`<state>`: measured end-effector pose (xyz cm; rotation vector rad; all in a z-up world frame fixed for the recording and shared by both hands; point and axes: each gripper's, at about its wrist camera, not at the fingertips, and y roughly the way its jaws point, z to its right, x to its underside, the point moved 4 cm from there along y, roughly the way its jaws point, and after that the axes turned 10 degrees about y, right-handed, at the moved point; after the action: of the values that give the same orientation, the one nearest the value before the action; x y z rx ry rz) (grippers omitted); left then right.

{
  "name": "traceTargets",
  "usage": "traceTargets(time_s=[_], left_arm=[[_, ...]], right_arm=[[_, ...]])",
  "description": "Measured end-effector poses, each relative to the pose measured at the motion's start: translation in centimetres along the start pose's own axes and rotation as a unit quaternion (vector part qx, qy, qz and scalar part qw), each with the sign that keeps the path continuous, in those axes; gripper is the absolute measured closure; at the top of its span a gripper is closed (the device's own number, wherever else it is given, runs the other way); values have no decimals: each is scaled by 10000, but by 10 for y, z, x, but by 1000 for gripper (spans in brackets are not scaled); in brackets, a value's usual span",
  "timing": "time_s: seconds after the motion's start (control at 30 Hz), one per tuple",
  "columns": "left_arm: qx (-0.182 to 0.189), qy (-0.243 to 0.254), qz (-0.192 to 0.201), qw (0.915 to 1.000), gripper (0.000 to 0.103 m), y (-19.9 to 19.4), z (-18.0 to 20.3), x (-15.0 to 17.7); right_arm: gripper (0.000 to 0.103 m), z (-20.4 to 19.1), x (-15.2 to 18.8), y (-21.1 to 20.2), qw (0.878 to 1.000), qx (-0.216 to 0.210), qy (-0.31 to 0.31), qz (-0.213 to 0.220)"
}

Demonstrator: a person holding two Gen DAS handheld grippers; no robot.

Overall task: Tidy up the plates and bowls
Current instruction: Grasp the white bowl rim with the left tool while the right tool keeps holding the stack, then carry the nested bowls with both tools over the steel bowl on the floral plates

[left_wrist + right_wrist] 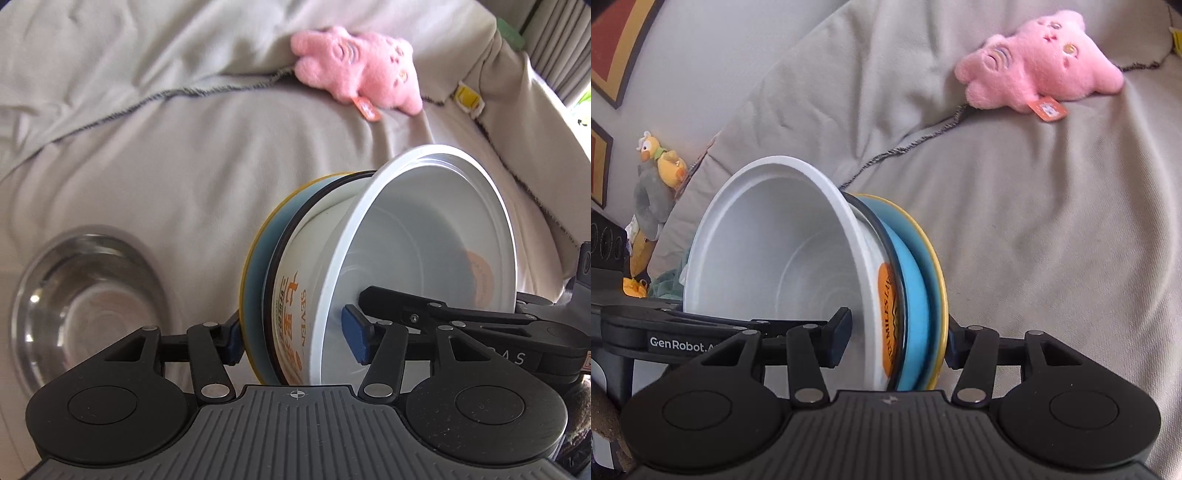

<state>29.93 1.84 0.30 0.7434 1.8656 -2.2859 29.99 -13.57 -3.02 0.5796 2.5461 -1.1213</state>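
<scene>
1. Your white bowl (424,236) at centre frame looks like smooth, matt plastic.
2. The blue plate (916,295) behind it looks glossy.
3. The steel bowl (81,306), lower left, is shiny metal.
4. The pink toy (1038,70), upper right, is fuzzy plush.
5. The grey cover (184,166) is wrinkled matt cloth.

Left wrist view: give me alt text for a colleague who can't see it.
The left claw grips a stack tipped on edge: a white bowl nested on a blue plate. The right claw reaches into the bowl. A steel bowl and pink plush lie on grey fabric.
</scene>
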Motion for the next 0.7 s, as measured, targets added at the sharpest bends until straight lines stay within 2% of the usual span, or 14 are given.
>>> traceTargets(time_s=[0.17, 0.3, 0.43, 0.53, 0.6, 0.7], left_arm=[[-222, -275, 331, 9988, 45, -45, -39, 15], [-474, -679, 478, 9954, 46, -66, -85, 34], [-630, -1007, 357, 9923, 47, -62, -127, 57], [-571, -1226, 169, 9907, 47, -45, -153, 71], [-444, -1379, 82, 9894, 46, -33, -166, 80], [-338, -1410, 239, 9891, 47, -31, -177, 81]], right_arm=[[52, -59, 4, 24, 9985, -311, -449, -72], [52, -100, 12, 70, 9950, -500, -701, -499], [52, -116, 29, 116, 9902, -482, -773, -1057], [52, -114, 41, 143, 9875, -312, -702, -1377], [52, -114, 45, 148, 9872, -266, -792, -1355], [51, -115, 43, 153, 9858, -174, -841, -1442]])
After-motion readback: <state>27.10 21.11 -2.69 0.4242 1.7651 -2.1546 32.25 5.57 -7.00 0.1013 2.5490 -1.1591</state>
